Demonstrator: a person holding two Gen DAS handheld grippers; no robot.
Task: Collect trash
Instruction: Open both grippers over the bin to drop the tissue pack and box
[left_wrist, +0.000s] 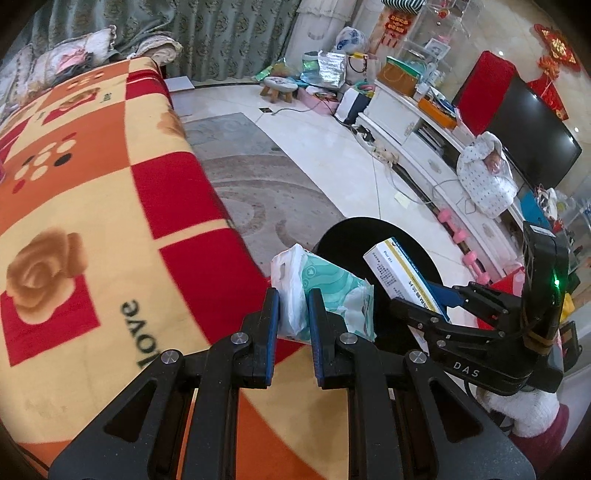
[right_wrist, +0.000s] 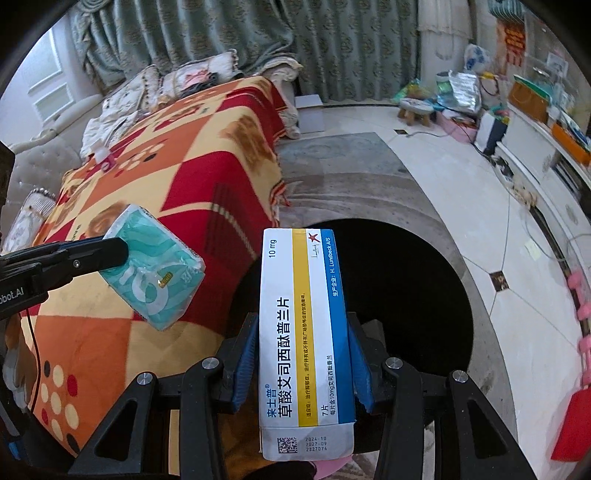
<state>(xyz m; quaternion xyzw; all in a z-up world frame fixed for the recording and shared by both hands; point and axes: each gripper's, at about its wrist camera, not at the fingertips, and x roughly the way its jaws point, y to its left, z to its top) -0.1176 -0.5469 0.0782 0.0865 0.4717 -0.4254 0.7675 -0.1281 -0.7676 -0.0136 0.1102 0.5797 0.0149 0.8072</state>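
My left gripper (left_wrist: 292, 301) is shut on a teal and white tissue pack (left_wrist: 328, 286), held just over the edge of the blanket-covered table beside the round black bin (left_wrist: 343, 236). The pack also shows in the right wrist view (right_wrist: 155, 269), with the left gripper (right_wrist: 110, 251) at its left. My right gripper (right_wrist: 301, 354) is shut on a white, yellow and blue medicine box (right_wrist: 303, 332), held upright above the open black bin (right_wrist: 406, 280). The box (left_wrist: 399, 273) and right gripper (left_wrist: 443, 299) also show in the left wrist view, over the bin.
A red, orange and cream checked blanket (left_wrist: 92, 206) covers the table on the left. A grey patterned rug (right_wrist: 351, 173) lies under the bin. A white TV cabinet (left_wrist: 424, 147) with a television (left_wrist: 532, 129) runs along the right. Pink dumbbells (left_wrist: 461, 236), cables and bags lie on the tiled floor.
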